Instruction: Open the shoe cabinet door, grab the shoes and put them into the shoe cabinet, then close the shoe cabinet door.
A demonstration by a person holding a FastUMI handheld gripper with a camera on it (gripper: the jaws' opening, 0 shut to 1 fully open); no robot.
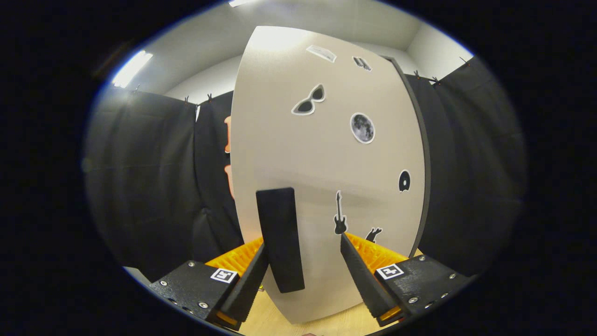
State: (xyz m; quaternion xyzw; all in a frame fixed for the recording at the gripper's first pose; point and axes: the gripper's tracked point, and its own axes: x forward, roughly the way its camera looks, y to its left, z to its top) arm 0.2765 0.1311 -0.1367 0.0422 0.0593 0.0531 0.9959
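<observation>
Hand-held gripper [305, 261] faces the beige, sticker-covered shoe cabinet door [326, 154] close up. Fingers spread apart, nothing clamped. Left finger [247, 284] just beside the door's black rectangular handle [280, 240], contact uncertain; right finger [366, 280] well apart from it.

Noted the surroundings. Black cloth [154, 186] hung as the booth wall on both sides, in loose vertical folds, reaching down close to the floor. I counted small clips [186, 99] along its top hem, two on the left stretch and at least two on the right; I could not tell what they were fastened to. Above the cloth ran a plain white wall [433, 51], meeting a white ceiling [326, 18] at a corner on the right. One long ceiling light [132, 68] was lit above the left cloth. A second light [240, 2] showed farther along the ceiling, only partly in view. Underfoot I saw a pale wood surface [270, 319].
</observation>
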